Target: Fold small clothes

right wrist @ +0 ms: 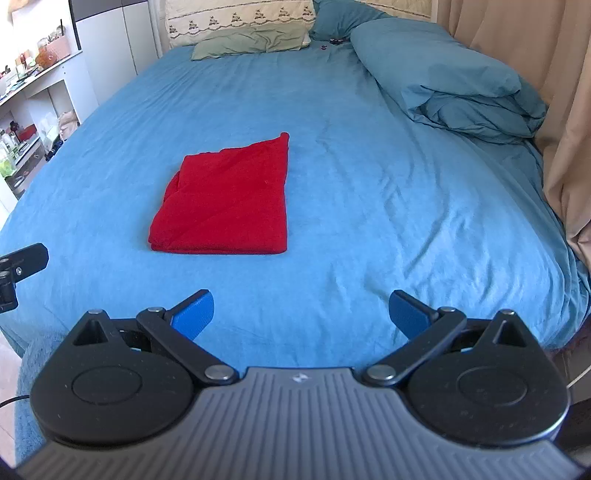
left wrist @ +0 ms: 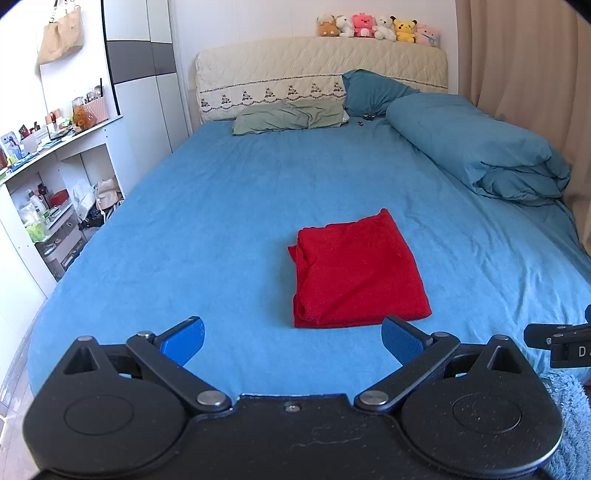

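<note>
A red garment [left wrist: 356,273] lies folded into a neat rectangle on the blue bed sheet [left wrist: 221,221]; it also shows in the right wrist view [right wrist: 229,201]. My left gripper [left wrist: 291,338] is open and empty, held above the sheet just short of the garment's near edge. My right gripper [right wrist: 301,312] is open and empty, above the sheet to the right of the garment and nearer the bed's foot. Part of the right gripper shows at the right edge of the left wrist view [left wrist: 557,345].
A folded blue duvet [left wrist: 480,147] lies along the right side of the bed. A green pillow [left wrist: 288,116] and a teal pillow [left wrist: 373,90] lie by the headboard, with plush toys [left wrist: 376,27] on top. White shelves [left wrist: 55,177] stand left; a beige curtain [right wrist: 517,55] hangs right.
</note>
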`<state>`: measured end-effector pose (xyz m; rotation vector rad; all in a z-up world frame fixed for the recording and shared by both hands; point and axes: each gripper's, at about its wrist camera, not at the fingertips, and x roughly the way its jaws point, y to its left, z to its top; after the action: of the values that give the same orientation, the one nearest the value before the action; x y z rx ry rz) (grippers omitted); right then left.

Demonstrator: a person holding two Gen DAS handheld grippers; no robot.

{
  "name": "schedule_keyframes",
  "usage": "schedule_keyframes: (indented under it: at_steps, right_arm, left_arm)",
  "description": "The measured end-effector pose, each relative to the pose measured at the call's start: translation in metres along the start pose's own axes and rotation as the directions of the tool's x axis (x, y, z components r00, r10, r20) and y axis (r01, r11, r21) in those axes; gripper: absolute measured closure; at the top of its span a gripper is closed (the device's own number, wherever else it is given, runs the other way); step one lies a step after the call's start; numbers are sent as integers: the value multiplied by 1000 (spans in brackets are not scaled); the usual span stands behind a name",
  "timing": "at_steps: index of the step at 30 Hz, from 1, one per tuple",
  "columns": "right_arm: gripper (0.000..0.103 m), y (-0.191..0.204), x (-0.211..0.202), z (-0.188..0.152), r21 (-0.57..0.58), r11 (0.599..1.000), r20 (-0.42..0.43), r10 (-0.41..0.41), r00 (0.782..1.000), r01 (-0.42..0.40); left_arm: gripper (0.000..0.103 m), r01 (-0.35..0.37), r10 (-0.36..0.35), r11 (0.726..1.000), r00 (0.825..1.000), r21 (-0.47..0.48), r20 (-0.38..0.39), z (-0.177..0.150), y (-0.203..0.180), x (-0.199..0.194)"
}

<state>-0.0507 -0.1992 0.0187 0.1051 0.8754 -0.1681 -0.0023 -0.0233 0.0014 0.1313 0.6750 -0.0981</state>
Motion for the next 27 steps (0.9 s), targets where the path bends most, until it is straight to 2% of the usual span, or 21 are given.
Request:
schedule_keyframes:
  at_steps: [27]
  right_arm:
    - [0, 1, -3, -1, 1, 1000, -6, -4, 1000, 4]
  left_arm:
    - [0, 7, -7, 1000, 1000, -11, 7, 1, 4, -1]
